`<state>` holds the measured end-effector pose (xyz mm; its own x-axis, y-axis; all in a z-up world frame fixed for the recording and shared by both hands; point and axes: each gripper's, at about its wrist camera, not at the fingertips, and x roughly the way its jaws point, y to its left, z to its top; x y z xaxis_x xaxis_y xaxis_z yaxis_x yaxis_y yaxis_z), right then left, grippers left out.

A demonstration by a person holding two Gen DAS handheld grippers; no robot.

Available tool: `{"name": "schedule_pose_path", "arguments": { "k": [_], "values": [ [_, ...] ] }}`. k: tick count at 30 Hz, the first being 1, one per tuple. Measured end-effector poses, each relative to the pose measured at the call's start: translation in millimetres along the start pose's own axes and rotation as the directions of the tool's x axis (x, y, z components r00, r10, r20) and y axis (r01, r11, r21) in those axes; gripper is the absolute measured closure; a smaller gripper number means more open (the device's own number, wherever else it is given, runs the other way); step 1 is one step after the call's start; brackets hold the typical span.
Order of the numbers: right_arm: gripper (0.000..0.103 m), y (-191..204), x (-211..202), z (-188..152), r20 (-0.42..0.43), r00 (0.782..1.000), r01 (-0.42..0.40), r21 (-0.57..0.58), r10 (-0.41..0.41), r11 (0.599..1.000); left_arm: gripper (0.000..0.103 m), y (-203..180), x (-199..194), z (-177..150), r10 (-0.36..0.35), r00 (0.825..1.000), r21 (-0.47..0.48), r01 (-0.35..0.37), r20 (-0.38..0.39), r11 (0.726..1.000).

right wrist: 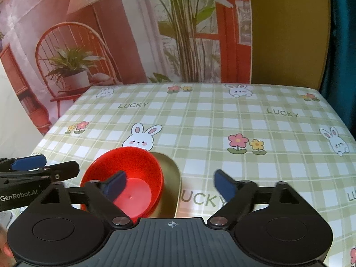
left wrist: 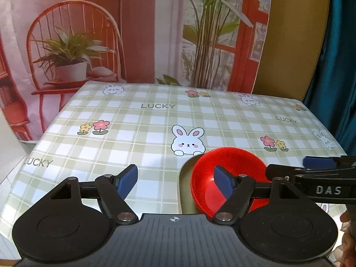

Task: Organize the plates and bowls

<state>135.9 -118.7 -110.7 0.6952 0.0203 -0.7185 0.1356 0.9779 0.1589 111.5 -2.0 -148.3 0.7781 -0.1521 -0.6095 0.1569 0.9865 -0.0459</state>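
Left gripper (left wrist: 175, 181) gaped wide, held nothing, right gripper (right wrist: 170, 183) likewise wide and empty, glossy red plastic bowl (right wrist: 131, 173) sat inside olive-gold metal plate (right wrist: 171, 178), near edge of checked tablecloth (right wrist: 200, 115).

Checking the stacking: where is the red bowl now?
The red bowl sits in the gold plate near the table's front edge, just before the bunny print, low-left in the right wrist view.

One red bowl (right wrist: 124, 178), one olive plate (right wrist: 171, 184), two grippers (left wrist: 175, 181) (right wrist: 169, 183)
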Motion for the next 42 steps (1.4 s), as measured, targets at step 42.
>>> {"name": "schedule_pose_path", "arguments": {
  "k": [42],
  "values": [
    [0.000, -1.3, -171.8, 114.3, 0.463, 0.885, 0.053, -0.007, -0.044, 0.999, 0.012, -27.9, -158.3, 123.0, 0.094, 0.873, 0.025, -0.120, 0.478, 0.992]
  ]
}}
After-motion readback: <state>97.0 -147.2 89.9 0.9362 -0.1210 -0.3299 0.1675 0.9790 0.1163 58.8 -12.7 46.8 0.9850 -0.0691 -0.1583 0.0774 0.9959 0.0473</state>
